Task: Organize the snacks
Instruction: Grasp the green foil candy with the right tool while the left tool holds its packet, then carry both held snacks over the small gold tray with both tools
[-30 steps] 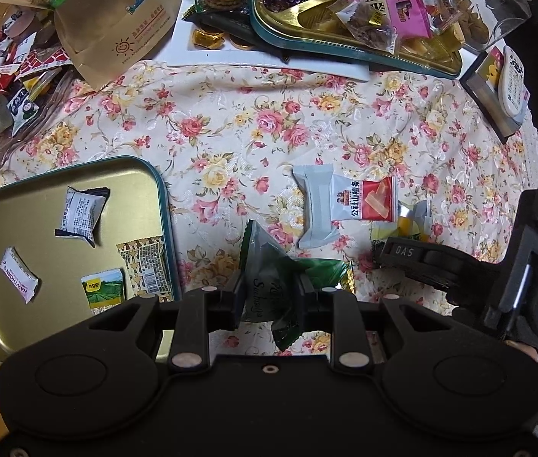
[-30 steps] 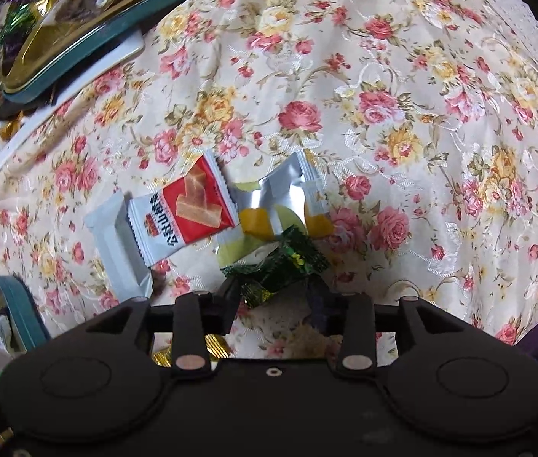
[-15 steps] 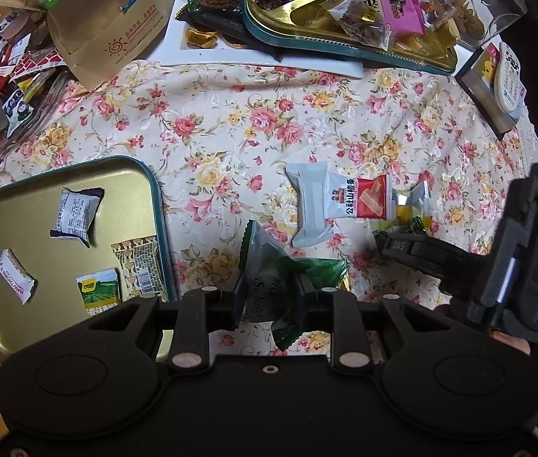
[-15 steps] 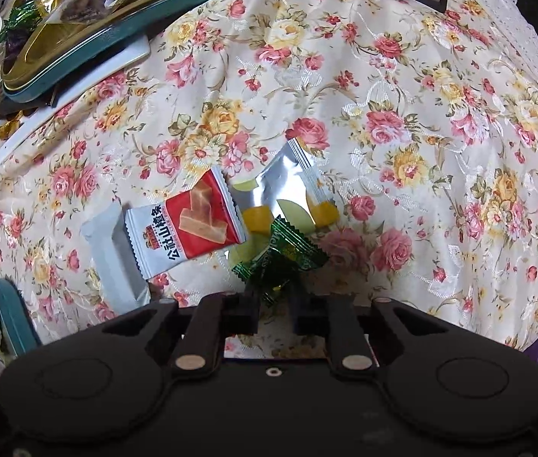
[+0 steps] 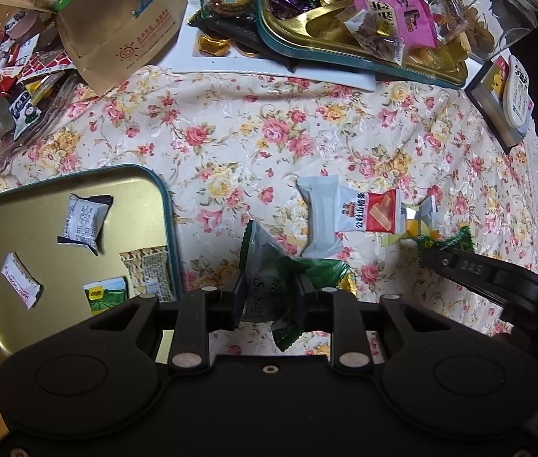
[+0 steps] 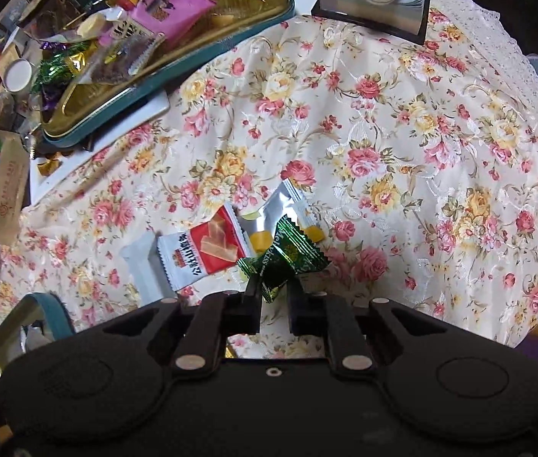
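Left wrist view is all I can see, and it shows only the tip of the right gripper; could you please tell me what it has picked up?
Observer: The right gripper has its jaws shut on one end of a green sweet.
Operator: Thank you. Is the sweet off the cloth?
Observer: It seems so; it looks raised above the cloth, in front of a silver packet.
Operator: Did the jaws catch that packet too?
Observer: No, the silver packet lies flat on the cloth beside a red-and-white packet, apart from the jaws.
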The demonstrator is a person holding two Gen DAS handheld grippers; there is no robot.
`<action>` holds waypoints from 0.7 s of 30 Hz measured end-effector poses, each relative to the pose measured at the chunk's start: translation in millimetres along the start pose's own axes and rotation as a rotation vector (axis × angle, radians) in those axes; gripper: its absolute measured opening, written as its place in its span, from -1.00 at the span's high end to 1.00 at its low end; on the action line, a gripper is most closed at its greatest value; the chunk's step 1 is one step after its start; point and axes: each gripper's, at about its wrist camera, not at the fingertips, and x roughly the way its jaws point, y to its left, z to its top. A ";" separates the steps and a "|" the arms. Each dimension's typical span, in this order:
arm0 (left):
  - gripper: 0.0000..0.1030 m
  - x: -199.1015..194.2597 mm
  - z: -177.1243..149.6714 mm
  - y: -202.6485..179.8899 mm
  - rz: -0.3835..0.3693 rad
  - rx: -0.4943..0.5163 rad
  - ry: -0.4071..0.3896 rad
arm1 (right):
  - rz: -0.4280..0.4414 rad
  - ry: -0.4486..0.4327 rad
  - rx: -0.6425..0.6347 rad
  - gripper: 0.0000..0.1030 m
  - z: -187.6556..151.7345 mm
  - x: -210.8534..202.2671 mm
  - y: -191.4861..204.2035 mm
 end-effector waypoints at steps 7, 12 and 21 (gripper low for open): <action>0.33 -7.0 3.2 34.2 0.006 -0.060 -0.024 | 0.024 -0.011 -0.035 0.72 -8.0 -10.6 12.4; 0.33 -20.6 2.8 66.6 0.047 -0.122 -0.082 | 0.037 -0.026 -0.074 0.72 -16.1 -19.8 25.5; 0.33 -33.7 -8.0 122.5 0.089 -0.203 -0.130 | 0.062 -0.055 -0.157 0.72 -31.7 -32.2 56.2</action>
